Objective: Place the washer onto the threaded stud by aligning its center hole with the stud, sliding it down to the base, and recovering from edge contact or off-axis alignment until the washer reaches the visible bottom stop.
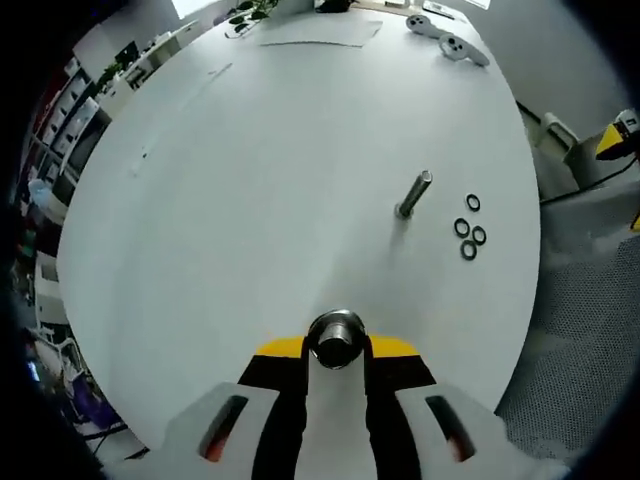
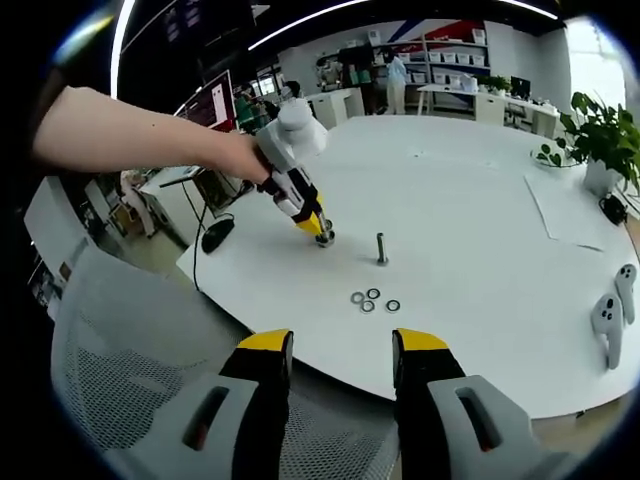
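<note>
We see the left gripper (image 1: 335, 352) closed on a round metal piece (image 1: 335, 338) low over the counter (image 1: 250, 180). The threaded stud (image 1: 413, 194) stands upright ahead and to its right, four washers (image 1: 469, 229) just beyond. The right gripper (image 2: 335, 345) hangs wide open and empty, off the counter edge; no containers here

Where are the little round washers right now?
The small dark metal ring washers lie loose on the white table, just right of the upright threaded metal stud in the left gripper view.
</note>
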{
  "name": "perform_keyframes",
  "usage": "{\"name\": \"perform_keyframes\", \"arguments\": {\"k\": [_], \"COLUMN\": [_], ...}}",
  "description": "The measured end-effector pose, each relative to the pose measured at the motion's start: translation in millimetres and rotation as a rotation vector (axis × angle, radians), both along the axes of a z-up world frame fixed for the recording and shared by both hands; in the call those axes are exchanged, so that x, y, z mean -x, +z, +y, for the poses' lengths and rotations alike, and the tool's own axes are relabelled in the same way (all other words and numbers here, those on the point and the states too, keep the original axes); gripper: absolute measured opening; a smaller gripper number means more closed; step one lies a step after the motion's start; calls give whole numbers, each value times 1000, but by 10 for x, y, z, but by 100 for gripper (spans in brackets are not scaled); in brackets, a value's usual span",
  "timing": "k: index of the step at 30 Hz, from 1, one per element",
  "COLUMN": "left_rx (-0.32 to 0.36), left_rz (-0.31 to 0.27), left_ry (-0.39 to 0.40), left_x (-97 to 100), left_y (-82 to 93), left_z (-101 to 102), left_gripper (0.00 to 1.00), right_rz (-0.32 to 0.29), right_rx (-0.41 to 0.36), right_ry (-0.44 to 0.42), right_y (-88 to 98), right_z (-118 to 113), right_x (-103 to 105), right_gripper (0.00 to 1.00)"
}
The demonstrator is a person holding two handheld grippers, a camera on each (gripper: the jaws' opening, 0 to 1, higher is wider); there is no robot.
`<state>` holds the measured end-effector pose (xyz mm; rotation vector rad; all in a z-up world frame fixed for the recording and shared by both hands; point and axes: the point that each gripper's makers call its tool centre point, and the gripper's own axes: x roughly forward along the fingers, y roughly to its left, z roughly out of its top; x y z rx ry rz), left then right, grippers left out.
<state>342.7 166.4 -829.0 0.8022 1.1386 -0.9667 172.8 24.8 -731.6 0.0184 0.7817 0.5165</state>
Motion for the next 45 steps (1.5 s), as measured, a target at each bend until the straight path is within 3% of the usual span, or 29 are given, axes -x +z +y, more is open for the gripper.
{"name": "perform_keyframes", "arguments": {"k": [10, 21, 28, 31, 35, 38, 40, 45], "left_rx": [-29, -1, 30, 52, 140, 181, 191, 320], "left_rz": [12, 20, -45, -72, -97, -165, -168, -151], "left_ry": [-6, 43, 89, 136, 264, 303, 348, 515], "left_x": [21, 14, 31, 68, 165, 257, 359, 577], "left_y": [-159, -133, -12, 85, 250, 397, 449, 587], "left_z": [8, 4, 33, 80, 149, 255, 344, 419], "left_gripper": [19, 21, 26, 27, 27, 30, 30, 29], "right_rz": [1, 1, 0, -5, -12, 10, 8, 17], "right_rx": [-1, -5, -5, -9, -17, 4, 2, 3], "right_ry": [-8, -18, -4, 2, 19, 11, 14, 36], "right_y": [-3, -2, -1, 12, 25, -19, -13, -28], "right_z": [-13, -21, -1, 13, 46, 13, 20, 54], "right_x": [-4, -13, -10, -14, -11, 5, 8, 29], "right_gripper": [42, 42, 41, 41, 41, 41, 41, 41]}}
